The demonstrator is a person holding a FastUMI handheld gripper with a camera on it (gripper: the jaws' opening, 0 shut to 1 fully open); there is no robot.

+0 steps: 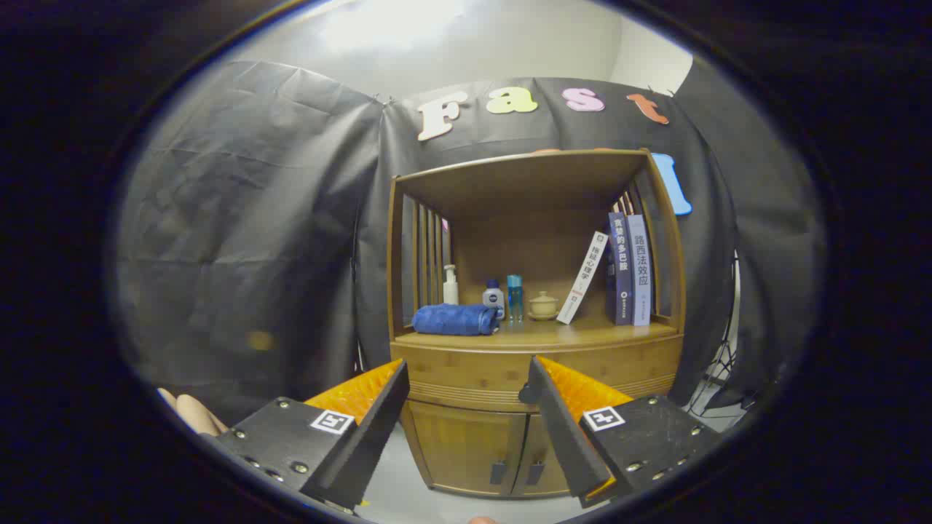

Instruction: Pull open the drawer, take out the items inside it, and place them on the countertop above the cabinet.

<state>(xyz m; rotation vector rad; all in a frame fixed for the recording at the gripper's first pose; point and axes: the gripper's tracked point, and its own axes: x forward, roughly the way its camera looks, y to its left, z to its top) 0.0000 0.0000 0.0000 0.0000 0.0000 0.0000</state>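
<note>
Two fingers [466,378] spread, empty | drawer [539,371] closed, long axis sideways

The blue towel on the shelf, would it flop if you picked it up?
Probably. The blue towel looks like soft rolled cloth, so it would likely sag and unroll. It seems light and unbreakable. The gripper is open, well short of it.

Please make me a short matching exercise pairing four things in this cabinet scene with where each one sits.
Things:
1. blue towel
2. white book
3. lidded cup
4. drawer

Places:
A. leaning against the upright dark books
B. closed, below the countertop, just beyond the open fingers
C. rolled up at the countertop's left end
D. between the blue bottle and the leaning book

Pairs: 1-C, 2-A, 3-D, 4-B

The gripper holds nothing.
</note>
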